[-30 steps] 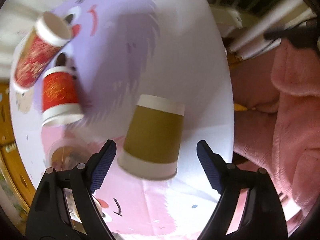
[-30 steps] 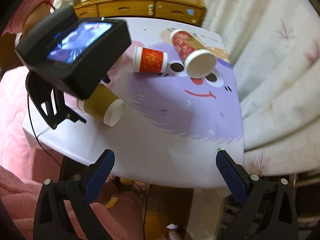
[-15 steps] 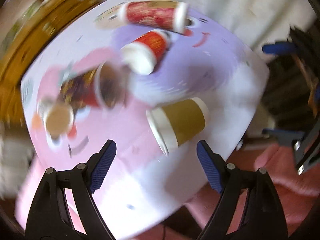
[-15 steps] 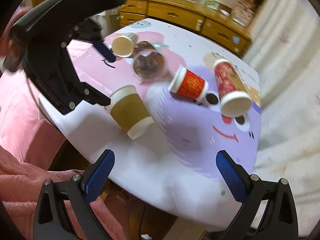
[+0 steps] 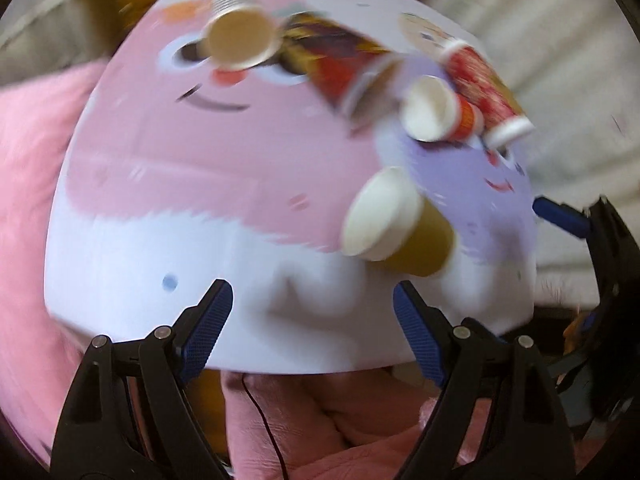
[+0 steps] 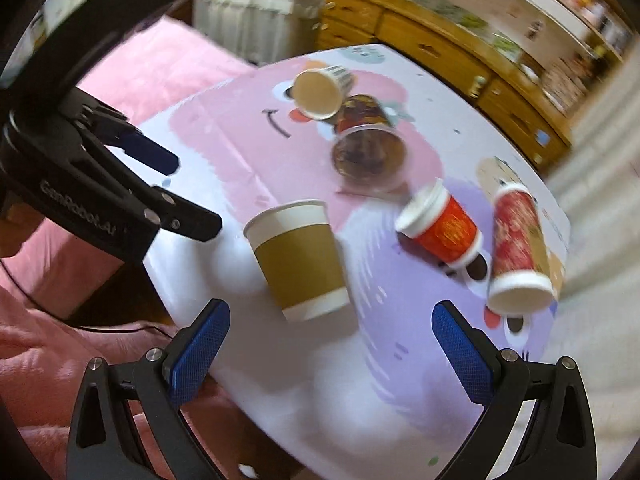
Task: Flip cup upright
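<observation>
- Right gripper: blue-padded fingers spread wide at the near edge of its own view, nothing between them; it hangs over the near rim of the table, which wears a pink and purple cartoon-face cloth
- Left gripper: fingers likewise wide apart and empty, above the table's near white edge; the right wrist view also catches it from the side at far left, just left of the brown cup
- Brown cup: lying on its side on the cloth near the near-left edge, not gripped by either tool. In the right wrist view its banded side and white base face the camera; the left wrist view shows instead its open white mouth, well right of that gripper's centre
- Cups counted — five in all, every one tipped over: one brown; one short red cup right of it; one tall red-and-gold cup at the far right; one clear cup with a dark printed wall farther back; one cup with a tan interior farthest off
- Only the right wrist view shows the wooden sideboard beyond the table — the left wrist view is heavily blurred
</observation>
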{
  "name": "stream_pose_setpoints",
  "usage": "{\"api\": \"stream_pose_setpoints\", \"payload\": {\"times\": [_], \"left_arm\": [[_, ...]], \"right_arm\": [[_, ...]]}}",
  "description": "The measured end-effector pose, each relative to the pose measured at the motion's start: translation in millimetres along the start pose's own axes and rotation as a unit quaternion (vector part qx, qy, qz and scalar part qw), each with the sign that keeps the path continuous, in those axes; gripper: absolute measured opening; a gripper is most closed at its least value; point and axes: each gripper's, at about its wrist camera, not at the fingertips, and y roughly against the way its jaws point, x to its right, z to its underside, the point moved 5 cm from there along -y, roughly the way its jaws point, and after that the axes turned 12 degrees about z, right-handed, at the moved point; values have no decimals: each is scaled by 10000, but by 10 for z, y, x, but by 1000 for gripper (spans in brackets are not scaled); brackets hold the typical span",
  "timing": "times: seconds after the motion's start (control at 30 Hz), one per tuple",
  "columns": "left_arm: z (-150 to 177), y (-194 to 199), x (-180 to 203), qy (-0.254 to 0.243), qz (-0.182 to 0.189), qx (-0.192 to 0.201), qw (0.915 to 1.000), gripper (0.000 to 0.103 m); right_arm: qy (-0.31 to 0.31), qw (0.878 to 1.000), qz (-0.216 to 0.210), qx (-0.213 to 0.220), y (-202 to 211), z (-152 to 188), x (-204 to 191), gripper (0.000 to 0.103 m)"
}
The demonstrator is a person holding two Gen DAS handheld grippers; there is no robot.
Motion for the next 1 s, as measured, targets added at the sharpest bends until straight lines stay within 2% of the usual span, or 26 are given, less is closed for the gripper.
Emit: {"api": "stream_pose_setpoints", "payload": {"times": [0.1,0.27,0.53,0.57,0.63,0.67,0.7,0.83,1.0], "left_arm": [[59,16,-178,471,-45,94,9988,81],[188,41,-386,873,-282,102,9957,81],[432,60,-534,1227,-348,-8,9918,81],[447,57,-537,1222,-379,-27,9918,81],[452,71,-526,1183,-430,-37,9920,81],[454,83,-527,1163,-443,-32,9922,81],[463,104,-530,1133,-457,-24,9925,81],[403,146,-550,1058,-486,-59,9932,81],[333,246,-576,793,-523,-130,9954,81]], "right_arm": [[429,9990,-118,-26,-153,-102,-182,103],[962,9952,-104,-174,-495,-276,-459,101],[1164,9915,-334,-477,-930,-482,-625,100],[1167,9911,-356,-532,-993,-511,-611,98],[1127,9903,-449,-677,-1092,-554,-620,87],[1095,9899,-501,-743,-1127,-569,-612,78],[1042,9896,-555,-828,-1155,-578,-610,73],[817,9912,-659,-801,-1170,-636,-558,70],[102,9972,-705,-225,-1040,-757,-436,68]]}}
